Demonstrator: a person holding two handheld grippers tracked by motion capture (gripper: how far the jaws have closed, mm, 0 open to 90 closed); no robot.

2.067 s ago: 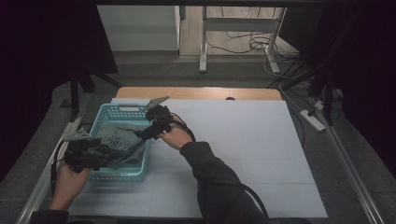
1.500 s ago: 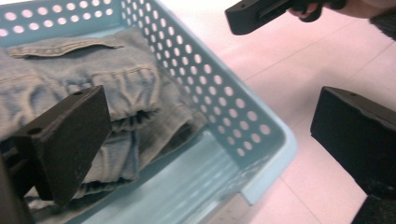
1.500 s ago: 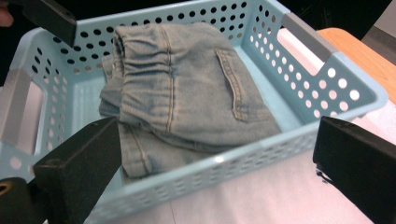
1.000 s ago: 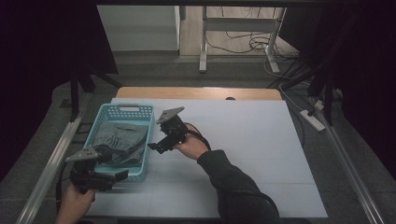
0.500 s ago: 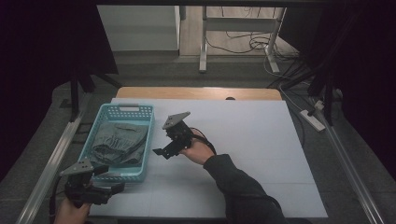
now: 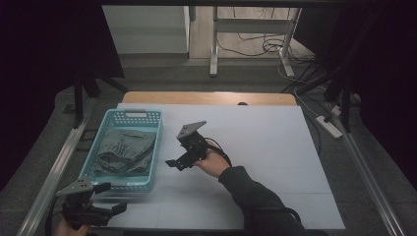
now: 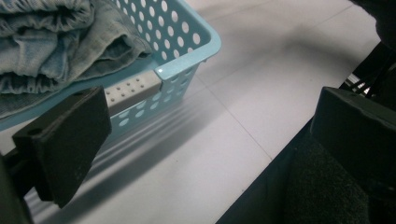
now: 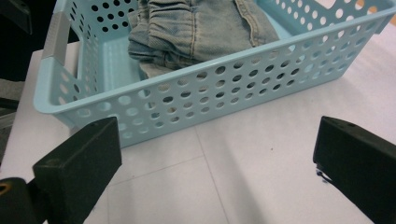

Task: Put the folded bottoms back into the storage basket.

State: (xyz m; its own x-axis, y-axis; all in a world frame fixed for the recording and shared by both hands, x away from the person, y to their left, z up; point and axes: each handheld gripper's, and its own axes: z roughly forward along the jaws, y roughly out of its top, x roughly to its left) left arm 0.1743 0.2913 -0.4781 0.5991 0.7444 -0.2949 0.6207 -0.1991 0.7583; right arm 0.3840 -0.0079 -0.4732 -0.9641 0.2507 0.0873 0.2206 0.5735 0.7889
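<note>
The folded, faded blue denim garment [image 6: 123, 150] lies inside the perforated light-blue plastic basket [image 6: 132, 117] on the white table [image 6: 275, 147], so with the left gripper [image 6: 105, 196] and right gripper [image 6: 178, 161] both wide, empty and clear, packing looks done.

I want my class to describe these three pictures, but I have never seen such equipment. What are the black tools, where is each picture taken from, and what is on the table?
No robot here: a person holds a tool in each hand. The high view looks down on a white table. The right hand-held gripper is beside a light blue basket; the left hand-held gripper is at the table's near left corner. The other two pictures come from cameras riding on those tools, so the black blocks at their bottom corners are each tool's own jaws. Both stand wide apart with nothing between them. The perforated basket rests on the table and holds folded denim clothing. The left gripper view sees the basket's corner, the right gripper view its long side.
</note>
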